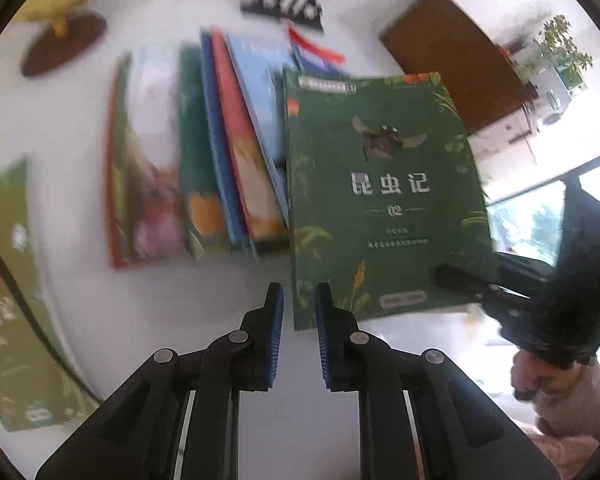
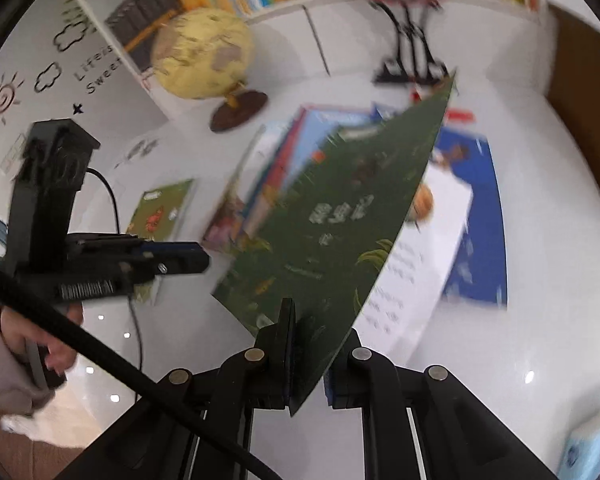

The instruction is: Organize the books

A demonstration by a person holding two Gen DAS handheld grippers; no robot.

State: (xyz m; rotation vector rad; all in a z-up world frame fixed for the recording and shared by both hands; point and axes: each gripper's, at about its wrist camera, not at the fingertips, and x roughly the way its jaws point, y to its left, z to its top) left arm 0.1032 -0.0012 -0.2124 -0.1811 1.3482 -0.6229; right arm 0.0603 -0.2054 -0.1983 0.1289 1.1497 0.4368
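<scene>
Daylight is flooding in through the window (image 1: 540, 92), overexposing it. Motion blur is smearing the book stack (image 1: 204, 152); fisheye is bending and darkening the edges.

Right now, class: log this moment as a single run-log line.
right claw: shut on green book, lifted | left claw: shut, holds nothing | book stack: on white table

Your right gripper (image 2: 308, 360): pointed steeply down, clamped on the green book's (image 1: 380, 192) lower corner. Your left gripper (image 1: 299, 320): just left of that book, jaws nearly together, empty.
</scene>
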